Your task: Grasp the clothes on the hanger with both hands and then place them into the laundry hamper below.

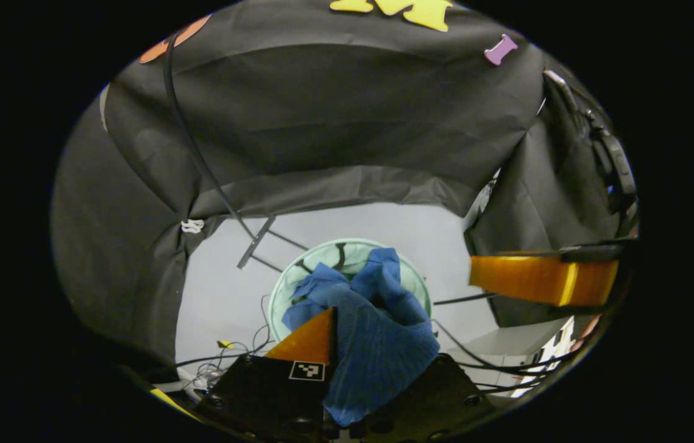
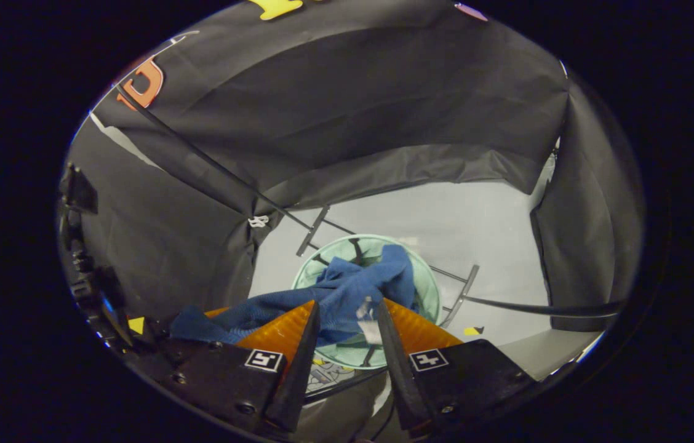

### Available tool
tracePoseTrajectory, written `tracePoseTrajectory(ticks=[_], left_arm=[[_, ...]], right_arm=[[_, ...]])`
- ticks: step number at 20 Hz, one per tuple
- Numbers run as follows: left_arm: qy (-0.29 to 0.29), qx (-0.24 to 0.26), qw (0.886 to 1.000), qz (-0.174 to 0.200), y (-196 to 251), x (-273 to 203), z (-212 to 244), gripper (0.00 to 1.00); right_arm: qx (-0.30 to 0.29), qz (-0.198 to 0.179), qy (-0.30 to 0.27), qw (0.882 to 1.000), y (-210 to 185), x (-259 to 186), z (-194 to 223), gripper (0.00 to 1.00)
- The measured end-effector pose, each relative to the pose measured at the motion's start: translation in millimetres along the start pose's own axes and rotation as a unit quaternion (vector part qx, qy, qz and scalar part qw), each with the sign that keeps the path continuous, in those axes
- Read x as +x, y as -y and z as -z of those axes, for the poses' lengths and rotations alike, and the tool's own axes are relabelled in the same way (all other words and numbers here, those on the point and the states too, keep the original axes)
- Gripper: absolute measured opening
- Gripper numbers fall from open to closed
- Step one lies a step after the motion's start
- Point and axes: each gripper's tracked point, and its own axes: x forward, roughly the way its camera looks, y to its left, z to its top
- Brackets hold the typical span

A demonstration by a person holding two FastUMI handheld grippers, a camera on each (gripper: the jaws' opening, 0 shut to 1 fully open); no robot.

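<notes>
A blue garment [image 1: 378,332] hangs bunched over the round pale green laundry hamper [image 1: 322,253] on the floor below. In the left gripper view my left gripper [image 1: 359,326] is shut on the cloth, which drapes over its right finger and leaves the orange left finger bare. An orange finger of the right gripper [image 1: 538,280] shows farther right. In the right gripper view my right gripper [image 2: 347,304] pinches the blue garment [image 2: 347,289] at its fingertips, beside a white tag. The cloth stretches left to the left gripper [image 2: 218,317], above the hamper [image 2: 427,295].
Dark metal bars of a rack's base [image 2: 313,231] lie on the grey floor [image 1: 384,224] around the hamper. Loose cables [image 1: 230,351] trail at the lower left. A black cable [image 1: 193,141] runs down the cloth wall. A yellow tape mark [image 2: 473,331] sits on the floor.
</notes>
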Motion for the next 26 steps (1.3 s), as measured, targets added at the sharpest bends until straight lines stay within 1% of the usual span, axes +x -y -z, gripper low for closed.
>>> tracePoseTrajectory(ticks=[1,2,3,4,5,6,7,8,10,11,13,14,15,17,18,19,20,23,24,25,26], left_arm=[[-0.008,-0.006,1.000,0.011,5,-2,3,0.19],[-0.011,-0.013,1.000,0.023,11,-3,1,0.22],[-0.014,-0.016,0.999,0.034,17,-3,-1,0.23],[-0.013,-0.016,0.999,0.032,16,-5,-4,0.21],[-0.008,-0.015,0.999,0.029,14,-6,-8,0.41],[-0.006,-0.016,0.999,0.028,12,-6,-8,0.62],[-0.006,-0.019,0.999,0.032,12,-7,-7,0.58],[-0.009,-0.023,0.999,0.036,13,-10,-5,0.67],[-0.011,-0.028,0.999,0.034,12,-12,-2,0.86],[-0.011,-0.029,0.999,0.032,10,-15,-1,0.95],[-0.009,-0.030,0.999,0.024,4,-23,2,0.97],[-0.006,-0.029,0.999,0.020,1,-30,3,0.97],[-0.002,-0.028,0.999,0.017,-2,-34,2,0.97],[0.008,-0.021,1.000,0.005,-16,-42,4,0.97],[0.013,-0.015,1.000,-0.001,-22,-47,5,1.00],[0.019,-0.010,1.000,-0.005,-26,-51,3,0.97],[0.028,-0.007,1.000,-0.007,-30,-57,0,0.98],[0.065,0.000,0.998,-0.011,-40,-79,-14,0.97],[0.078,0.002,0.997,-0.013,-44,-89,-20,0.97],[0.093,0.000,0.996,-0.016,-46,-99,-26,0.97],[0.109,-0.004,0.994,-0.020,-49,-110,-30,0.97]], right_arm=[[0.000,0.001,0.004,1.000,5,-5,0,0.61],[0.001,0.002,0.009,1.000,9,-11,2,0.62],[0.002,0.002,0.013,1.000,11,-14,2,0.62],[0.004,0.004,0.018,1.000,11,-21,1,0.65],[0.004,0.004,0.024,1.000,12,-25,-2,0.64],[0.006,0.006,0.030,1.000,13,-29,-1,0.66],[0.005,0.007,0.036,0.999,12,-35,-3,0.65],[0.003,0.010,0.043,0.999,13,-41,-2,0.68],[-0.005,0.021,0.059,0.998,17,-48,-2,0.80],[-0.009,0.028,0.067,0.997,17,-52,-2,0.81],[-0.015,0.042,0.081,0.996,16,-57,1,0.82],[-0.016,0.048,0.090,0.995,15,-62,2,0.84],[-0.016,0.054,0.098,0.994,14,-67,2,0.83],[-0.016,0.064,0.115,0.991,14,-79,8,0.83],[-0.016,0.071,0.124,0.990,17,-90,13,0.83],[-0.016,0.079,0.134,0.988,18,-99,15,0.83],[-0.014,0.084,0.147,0.985,17,-111,17,0.83],[-0.005,0.091,0.193,0.977,11,-146,16,0.83],[-0.003,0.093,0.210,0.973,12,-159,14,0.85],[-0.002,0.095,0.228,0.969,13,-174,9,0.82],[-0.003,0.098,0.247,0.964,17,-191,6,0.83]])
